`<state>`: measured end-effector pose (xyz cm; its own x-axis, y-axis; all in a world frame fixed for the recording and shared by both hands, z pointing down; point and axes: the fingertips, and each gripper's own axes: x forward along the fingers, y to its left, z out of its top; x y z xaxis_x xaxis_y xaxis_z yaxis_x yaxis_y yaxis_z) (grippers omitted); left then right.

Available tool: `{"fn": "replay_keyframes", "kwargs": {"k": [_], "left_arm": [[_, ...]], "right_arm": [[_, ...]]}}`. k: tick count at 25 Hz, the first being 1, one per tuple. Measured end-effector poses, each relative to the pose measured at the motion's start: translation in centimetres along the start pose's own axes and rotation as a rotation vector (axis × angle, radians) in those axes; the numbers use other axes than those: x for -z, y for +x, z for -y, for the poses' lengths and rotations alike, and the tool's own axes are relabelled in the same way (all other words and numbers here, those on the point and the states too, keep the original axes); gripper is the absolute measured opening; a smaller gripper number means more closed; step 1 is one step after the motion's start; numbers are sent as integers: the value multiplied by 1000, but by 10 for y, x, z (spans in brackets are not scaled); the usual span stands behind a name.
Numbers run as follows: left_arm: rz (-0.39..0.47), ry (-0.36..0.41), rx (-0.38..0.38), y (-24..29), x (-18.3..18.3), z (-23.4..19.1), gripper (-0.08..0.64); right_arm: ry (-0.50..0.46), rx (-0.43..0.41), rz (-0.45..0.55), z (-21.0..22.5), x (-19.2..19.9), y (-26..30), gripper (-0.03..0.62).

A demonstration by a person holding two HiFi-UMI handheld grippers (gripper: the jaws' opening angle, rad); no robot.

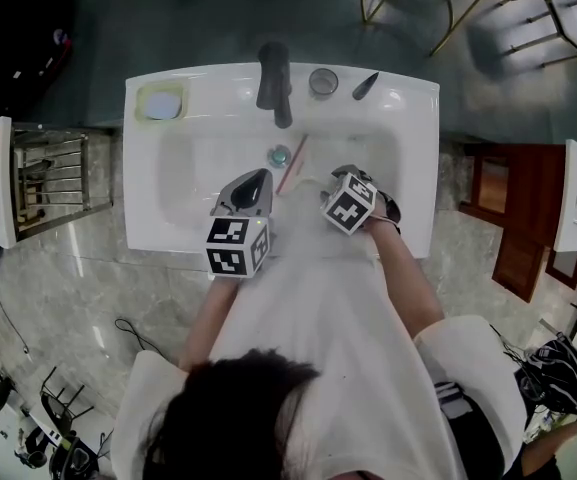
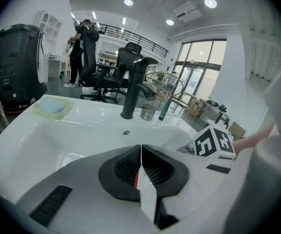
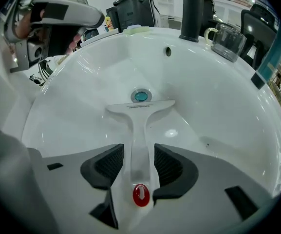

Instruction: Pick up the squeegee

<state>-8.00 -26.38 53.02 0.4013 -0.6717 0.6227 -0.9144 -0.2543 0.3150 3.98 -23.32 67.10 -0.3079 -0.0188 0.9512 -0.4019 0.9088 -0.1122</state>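
Note:
A white squeegee (image 3: 140, 140) lies in the sink basin (image 3: 218, 106), its T-shaped blade by the teal drain (image 3: 140, 96) and its handle, with a red oval at the end, running toward me. My right gripper (image 3: 139, 162) points steeply down with its jaws open on either side of the handle; a small gap shows on each side. In the head view the squeegee (image 1: 292, 164) shows as a thin pink line beside the right gripper (image 1: 340, 178). My left gripper (image 2: 141, 167) hovers over the basin's near side, shut, with nothing held; in the head view the left gripper (image 1: 251, 182) is left of the squeegee.
A dark faucet (image 1: 275, 83) stands at the back of the sink rim (image 1: 408, 108), with a glass cup (image 1: 323, 81) and a dark slim bottle (image 1: 365, 86) to its right. A soap dish (image 1: 161, 102) sits at the back left corner.

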Motion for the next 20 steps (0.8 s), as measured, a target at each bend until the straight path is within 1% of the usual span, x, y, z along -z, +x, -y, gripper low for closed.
{"fn": "replay_keyframes", "kwargs": {"k": [4,11,14,18,20], "left_arm": [[-3,-1,-3,1,1,-2,28],[-12,-1,-5,1,5,-5,28],[-6,-3,-7,0,6,-5,28],[0,-22,-2,0,6,-7,28],[0,-27,-2,1,6,-7,28]], "right_arm": [[-11,2,-28,1,3,4,204],[-60,17,-90,-1,9,12,198],[-65,24,-104,-1,11,14,182],[-92,49,-118,2,13,15,129],[-98,55,-119,3,13,16,127]]}}
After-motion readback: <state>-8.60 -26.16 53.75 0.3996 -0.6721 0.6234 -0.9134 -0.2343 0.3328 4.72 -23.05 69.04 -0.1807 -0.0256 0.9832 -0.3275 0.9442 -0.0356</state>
